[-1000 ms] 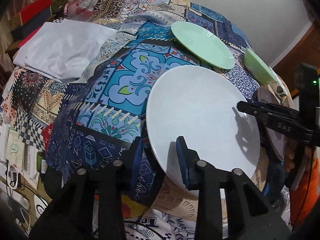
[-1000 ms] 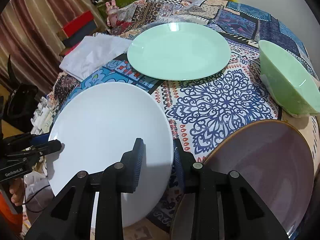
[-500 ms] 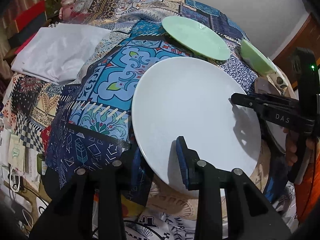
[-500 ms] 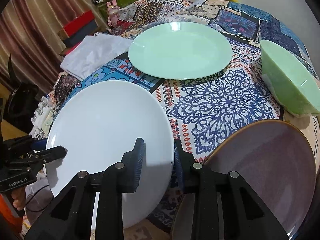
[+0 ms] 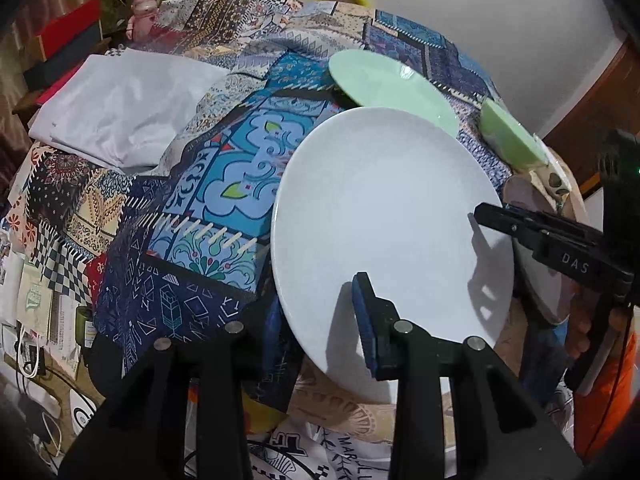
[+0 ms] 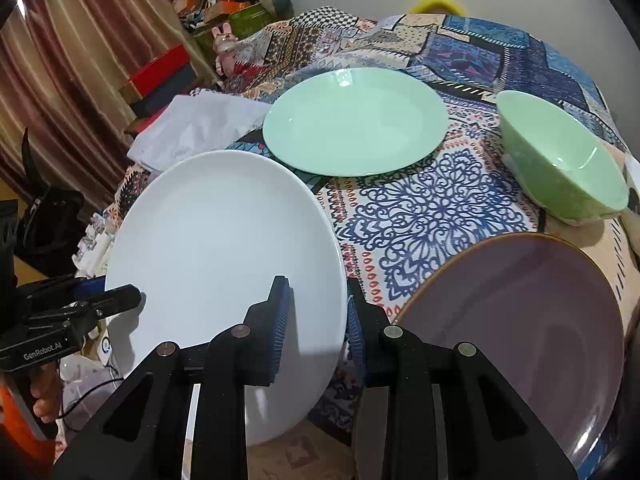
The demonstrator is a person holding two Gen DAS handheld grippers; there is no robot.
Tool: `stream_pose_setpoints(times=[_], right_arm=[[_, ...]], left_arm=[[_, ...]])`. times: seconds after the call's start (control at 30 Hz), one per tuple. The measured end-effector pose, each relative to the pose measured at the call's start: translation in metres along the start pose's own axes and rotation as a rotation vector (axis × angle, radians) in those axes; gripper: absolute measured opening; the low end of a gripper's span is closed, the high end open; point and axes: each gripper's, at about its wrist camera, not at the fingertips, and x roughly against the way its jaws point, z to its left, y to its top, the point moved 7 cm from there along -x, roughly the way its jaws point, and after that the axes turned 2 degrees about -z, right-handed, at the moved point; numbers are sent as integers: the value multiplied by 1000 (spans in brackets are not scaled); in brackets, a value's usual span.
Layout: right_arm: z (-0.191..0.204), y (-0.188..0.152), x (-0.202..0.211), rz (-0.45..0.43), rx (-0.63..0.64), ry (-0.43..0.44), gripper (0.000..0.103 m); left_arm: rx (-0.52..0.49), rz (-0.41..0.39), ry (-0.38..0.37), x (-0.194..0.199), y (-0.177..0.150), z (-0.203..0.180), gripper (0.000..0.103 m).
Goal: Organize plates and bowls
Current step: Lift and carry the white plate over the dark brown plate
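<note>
A large white plate [image 5: 384, 216] hangs tilted above the patchwork tablecloth [image 5: 224, 184], gripped from two sides. My left gripper [image 5: 316, 300] is shut on its near rim, one pad on top and the other hidden underneath. My right gripper [image 6: 316, 292] is shut on the opposite rim of the white plate [image 6: 216, 248]. Each gripper shows in the other's view: the right gripper [image 5: 480, 216] and the left gripper [image 6: 128, 294]. A mint green plate [image 6: 356, 124], a green bowl [image 6: 560, 160] and a mauve plate [image 6: 520, 320] lie on the cloth.
Folded white fabric [image 5: 120, 112] lies on the left part of the cloth. Boxes, a pink rabbit figure [image 5: 144, 8] and curtains stand beyond the table's far left. Cables and clutter [image 5: 32, 352] lie on the floor below the near edge.
In the left wrist view the white plate's far edge has drifted up and now overlaps the green plate's near rim. Both grips on the plate are unchanged.
</note>
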Motion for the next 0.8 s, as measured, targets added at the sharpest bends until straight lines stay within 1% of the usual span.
stream_pose_setpoints(times=[0.27, 0.53, 0.8], right_arm=[[-12, -1, 22, -43, -33, -13, 25], [-32, -3, 47, -93, -75, -41, 26], [-59, -11, 69, -125, -126, -67, 26]], left_arm=[[-25, -32, -19, 11, 11, -19, 34], [-84, -61, -35, 17, 21, -50, 34], [-132, -65, -67, 15, 29, -82, 34]])
